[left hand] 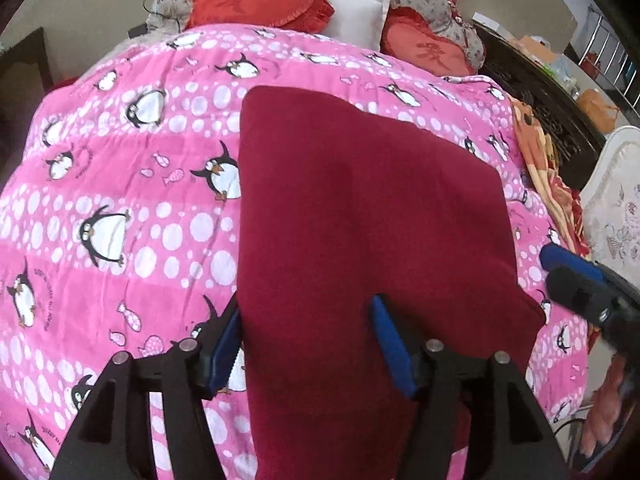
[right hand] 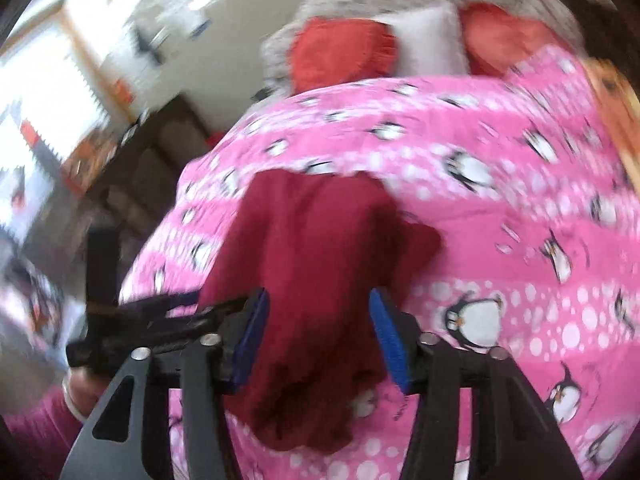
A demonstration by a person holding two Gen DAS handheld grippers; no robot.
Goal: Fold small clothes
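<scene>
A dark red garment lies flat on a pink penguin-print quilt. My left gripper is open, its blue-padded fingers straddling the garment's near left edge, just above it. The right gripper shows in the left wrist view at the garment's right edge. In the blurred right wrist view the right gripper is open over the red garment, which looks bunched; the left gripper shows at the left.
Red heart cushions and a white pillow lie at the bed's head. An orange blanket lies along the right edge, beside dark furniture and a white chair.
</scene>
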